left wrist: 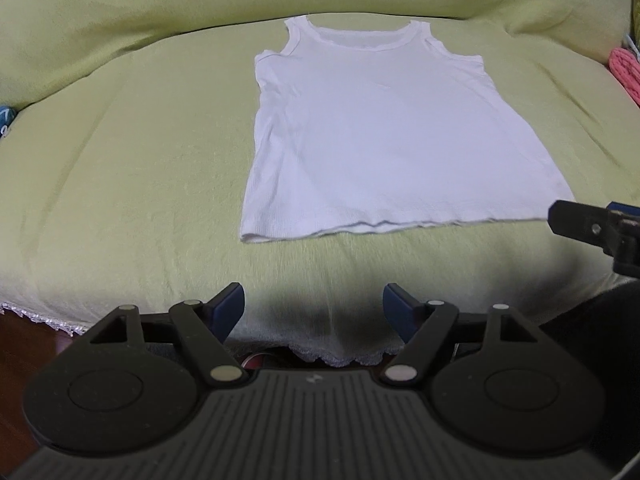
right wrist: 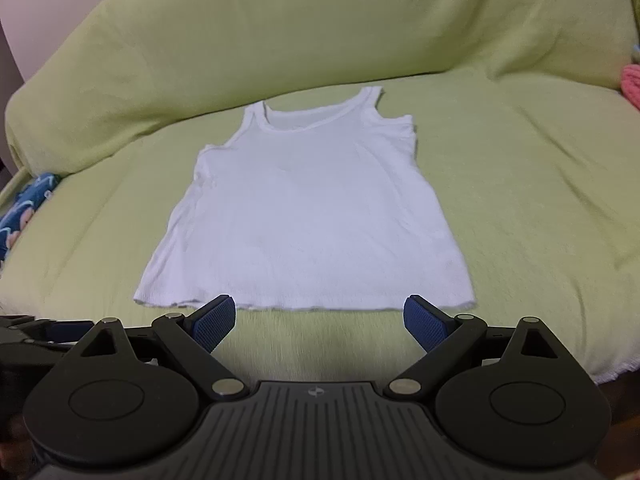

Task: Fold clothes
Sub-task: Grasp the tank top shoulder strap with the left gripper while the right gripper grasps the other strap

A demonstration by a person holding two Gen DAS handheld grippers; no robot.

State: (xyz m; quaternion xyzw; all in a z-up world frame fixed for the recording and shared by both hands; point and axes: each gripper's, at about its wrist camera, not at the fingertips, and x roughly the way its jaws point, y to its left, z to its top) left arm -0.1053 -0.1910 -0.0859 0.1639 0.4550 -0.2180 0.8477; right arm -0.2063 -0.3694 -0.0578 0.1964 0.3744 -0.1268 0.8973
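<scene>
A white tank top [left wrist: 384, 128] lies flat on a green sofa cover [left wrist: 140, 168], neck toward the backrest and hem toward me. My left gripper [left wrist: 314, 308] is open over the sofa's front edge, below the hem's left part, with nothing between its blue pads. The right gripper's finger [left wrist: 576, 220] shows at the right edge near the hem's right corner. In the right wrist view the same tank top [right wrist: 312, 216] lies ahead, and my right gripper [right wrist: 320, 324] is open just short of the hem, empty. Part of the left gripper [right wrist: 36, 332] shows at the left edge.
The green backrest [right wrist: 280, 32] rises behind the top. A pink knitted item [left wrist: 624, 72] lies at the right end, and a blue patterned cloth [right wrist: 28, 208] at the left end. White lace trim [left wrist: 340, 356] hangs along the front edge, with dark floor [left wrist: 24, 340] below.
</scene>
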